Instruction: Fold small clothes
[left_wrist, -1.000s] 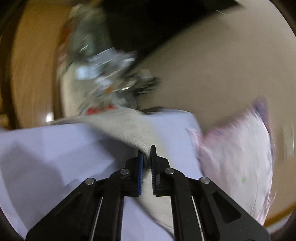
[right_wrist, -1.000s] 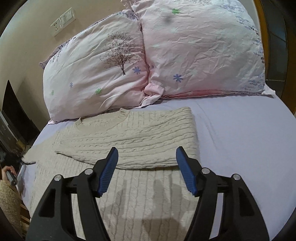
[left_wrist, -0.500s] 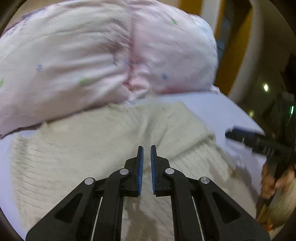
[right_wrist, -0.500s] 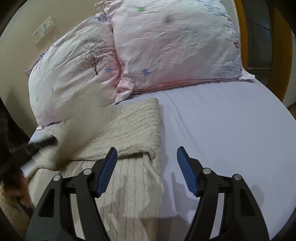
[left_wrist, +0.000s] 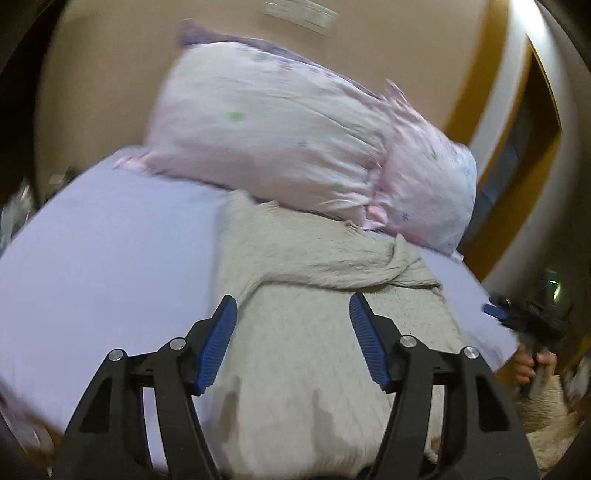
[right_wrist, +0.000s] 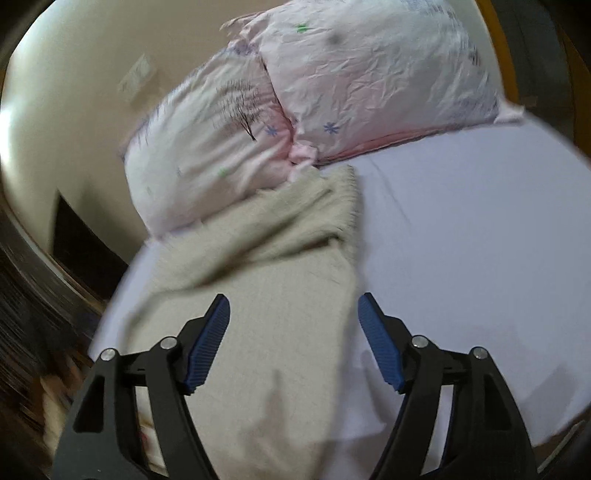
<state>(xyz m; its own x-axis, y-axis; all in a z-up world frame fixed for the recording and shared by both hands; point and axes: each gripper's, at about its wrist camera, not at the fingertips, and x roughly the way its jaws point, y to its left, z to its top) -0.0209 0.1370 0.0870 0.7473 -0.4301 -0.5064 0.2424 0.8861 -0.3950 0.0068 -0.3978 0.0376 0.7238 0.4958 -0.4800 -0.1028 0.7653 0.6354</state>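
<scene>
And the left gripper lets go! A second ago its fingers were pinched shut on a fold of knit, half a second ago still pressed together over the garment, and now they stand spread wide with nothing between them. The sleeve it was carrying lies draped across the chest of the cream cable-knit sweater, a little bunched and twisted where it crosses to the far side.

Over on the other side, the right gripper hovers with its fingers spread as they were in both earlier looks, empty, above the sweater's lower body near its right-hand edge. The view is blurred, so that hand is on the move.

The sweater lies flat on the lilac bed sheet, its neckline tucked up against the two pink floral pillows. In the left view the right gripper peeks in at the far edge of the bed.

What does it mean? By the look of it both sleeves are now folded in, so the narrowing step seems done. The likely next job is taking the hem and bringing it up toward the collar. That rumpled sleeve could leave a lump in the fold unless it gets smoothed first.
</scene>
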